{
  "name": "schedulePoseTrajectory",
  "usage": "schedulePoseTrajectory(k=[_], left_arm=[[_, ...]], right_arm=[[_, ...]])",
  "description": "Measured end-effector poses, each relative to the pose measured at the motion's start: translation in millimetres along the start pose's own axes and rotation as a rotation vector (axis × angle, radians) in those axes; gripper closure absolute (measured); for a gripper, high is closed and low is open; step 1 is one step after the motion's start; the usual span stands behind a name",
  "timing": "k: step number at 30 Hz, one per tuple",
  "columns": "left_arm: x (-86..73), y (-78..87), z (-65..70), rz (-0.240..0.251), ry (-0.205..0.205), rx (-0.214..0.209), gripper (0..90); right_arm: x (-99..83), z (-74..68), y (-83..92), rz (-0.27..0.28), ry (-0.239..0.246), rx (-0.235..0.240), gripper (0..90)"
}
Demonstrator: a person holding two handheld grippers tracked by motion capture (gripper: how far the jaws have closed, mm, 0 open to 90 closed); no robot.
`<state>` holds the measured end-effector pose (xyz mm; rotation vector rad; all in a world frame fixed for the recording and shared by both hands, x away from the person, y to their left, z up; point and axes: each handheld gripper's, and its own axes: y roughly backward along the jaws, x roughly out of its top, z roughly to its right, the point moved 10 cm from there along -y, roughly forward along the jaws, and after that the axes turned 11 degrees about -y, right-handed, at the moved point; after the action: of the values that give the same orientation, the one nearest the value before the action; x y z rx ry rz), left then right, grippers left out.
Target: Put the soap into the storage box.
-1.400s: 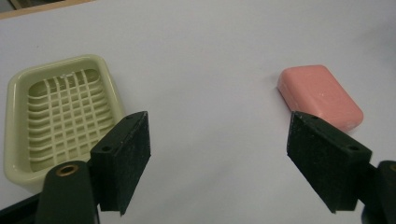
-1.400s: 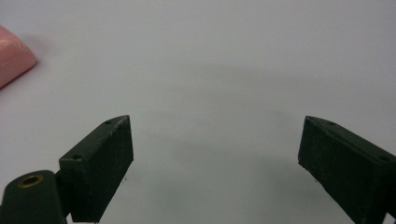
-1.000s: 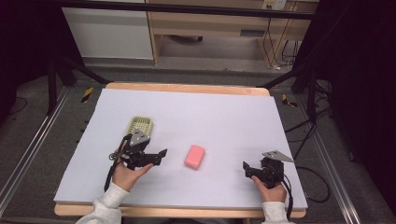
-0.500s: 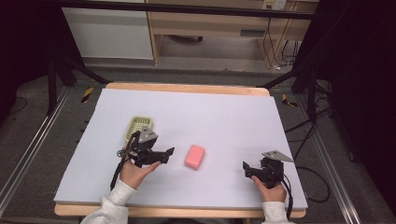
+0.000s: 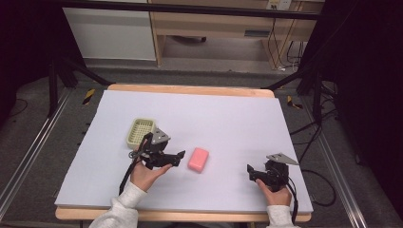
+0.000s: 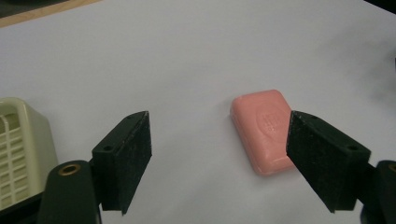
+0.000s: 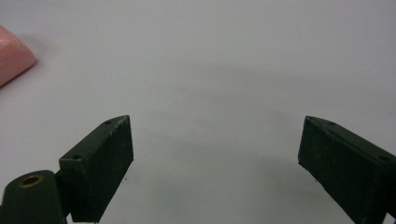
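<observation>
The left tool (image 5: 179, 155) is held wide open just beside the pink soap (image 5: 198, 159) — the right tool (image 5: 250, 170) likewise gapes, well apart.

1. I am wearing pale grey-white sleeves (image 5: 124, 209) with ribbed cuffs.
2. I am gripping my left gripper (image 5: 179, 155), which is black, with a grey three-cornered plate on top and a black cable trailing.
3. My right gripper (image 5: 249, 170) is showing the same plate; its blocky matte jaws are showing small screw holes and a brass-ringed pivot.
</observation>
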<state>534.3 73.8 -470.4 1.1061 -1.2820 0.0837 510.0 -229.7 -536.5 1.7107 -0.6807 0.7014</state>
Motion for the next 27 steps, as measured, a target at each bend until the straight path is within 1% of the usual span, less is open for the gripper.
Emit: schedulePoseTrajectory(k=[1, 7, 8, 9, 12, 17, 20, 22, 24, 27], left_arm=[[0.8, -1.2, 1.1, 0.001, 0.000, -0.001, 21.9], [3.2, -7.7, 7.8, -0.008, -0.006, -0.015, 21.9], [3.0, -8.5, 8.3, -0.012, -0.012, -0.016, 21.9], [3.6, -9.8, 9.1, -0.009, -0.008, -0.015, 21.9], [3.2, -12.3, 10.8, -0.018, -0.015, -0.013, 21.9], [4.0, -17.8, 15.5, -0.019, -0.012, -0.024, 21.9], [4.4, -21.0, 18.6, -0.028, -0.019, -0.031, 21.9], [5.2, -22.4, 20.0, -0.024, -0.016, -0.032, 21.9], [4.8, -25.6, 23.5, -0.035, -0.025, -0.040, 21.9], [4.2, -29.4, 26.3, -0.040, -0.023, -0.046, 21.9]], right_arm=[[0.3, 0.4, -0.1, 0.002, 0.006, -0.001, 10.5], [0.3, 0.3, 0.2, 0.001, 0.001, 0.000, 10.5], [0.2, 0.2, 0.0, 0.000, 0.000, 0.000, 10.6], [0.1, 0.3, -0.2, -0.001, 0.003, 0.000, 10.5], [0.4, -0.1, 0.0, 0.002, 0.004, 0.000, 10.5], [-0.1, -0.6, -0.4, -0.001, 0.006, 0.001, 10.5], [-0.2, -0.7, -0.5, -0.003, 0.005, 0.000, 10.5], [-0.1, -0.5, -0.6, -0.001, 0.008, 0.000, 10.5], [-0.2, -1.0, -0.3, -0.003, 0.003, 0.001, 10.5], [-0.2, -1.0, -0.3, -0.003, 0.003, 0.002, 10.5]])
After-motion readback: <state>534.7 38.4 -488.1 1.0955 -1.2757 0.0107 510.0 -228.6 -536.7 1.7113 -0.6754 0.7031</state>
